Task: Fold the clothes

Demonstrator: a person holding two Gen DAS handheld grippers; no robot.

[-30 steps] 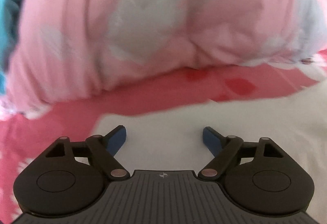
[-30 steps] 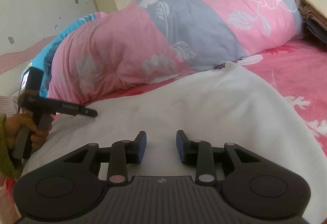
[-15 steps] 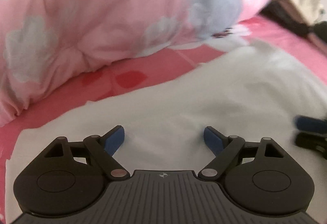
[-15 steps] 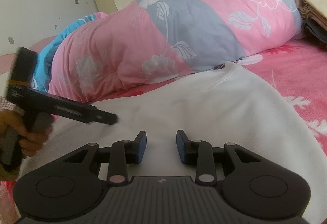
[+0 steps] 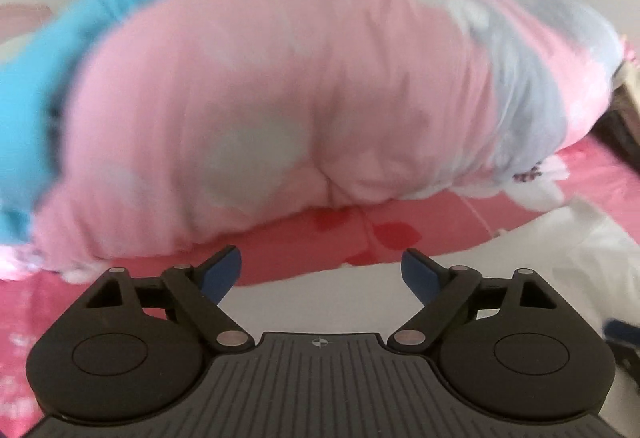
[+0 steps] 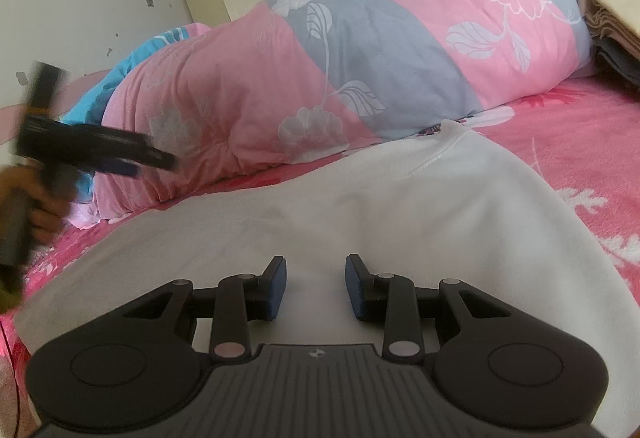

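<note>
From the left wrist, our left gripper [image 5: 321, 270] is spread wide and empty over the near edge of the white garment [image 5: 320, 302], facing the blurred pink quilt [image 5: 280, 110]. From the right wrist, our right gripper [image 6: 316, 286] hovers parted above the garment, which lies flat on the pink bedsheet [image 6: 580, 142].

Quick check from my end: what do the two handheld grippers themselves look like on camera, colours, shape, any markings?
Both match. The left gripper and right gripper have a black ribbed body with a small crosshair mark, two round black housings, black linkage arms with silver pins, and blue pads on the fingers. From the right camera, the left one looks like a long black bar on a handle, blurred.
</note>
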